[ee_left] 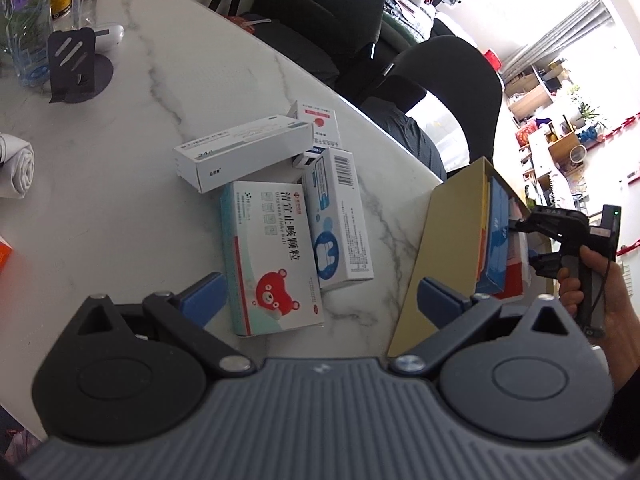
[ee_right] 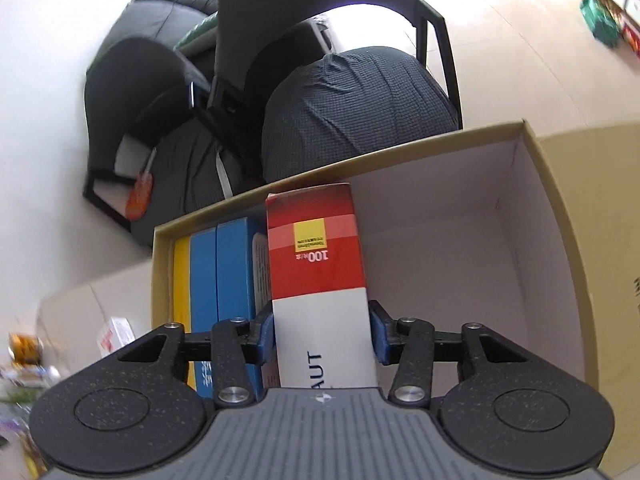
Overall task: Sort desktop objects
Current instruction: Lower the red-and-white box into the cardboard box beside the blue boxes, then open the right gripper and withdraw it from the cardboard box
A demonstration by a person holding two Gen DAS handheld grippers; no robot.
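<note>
My right gripper [ee_right: 322,336] points down into a tan cardboard box [ee_right: 560,216], shut on a red and white carton [ee_right: 316,248] that stands on end; its blue pads lie against both sides of it. Blue cartons [ee_right: 224,272] and a yellow one [ee_right: 181,280] stand left of it. The left wrist view shows that gripper [ee_left: 528,242] in a hand at the cardboard box [ee_left: 444,248]. My left gripper [ee_left: 318,286] hangs open and empty over a bear-print carton [ee_left: 272,256], a blue-and-white carton [ee_left: 340,216], a long white carton [ee_left: 244,152] and a small red-and-white carton [ee_left: 320,124].
On the marble table [ee_left: 120,200], a black phone stand [ee_left: 76,64] and bottles [ee_left: 28,16] stand at the far left, with a rolled grey cloth [ee_left: 20,164] at the left edge. Black chairs [ee_left: 448,80] line the table's far side. The cardboard box's right half [ee_right: 460,240] holds nothing.
</note>
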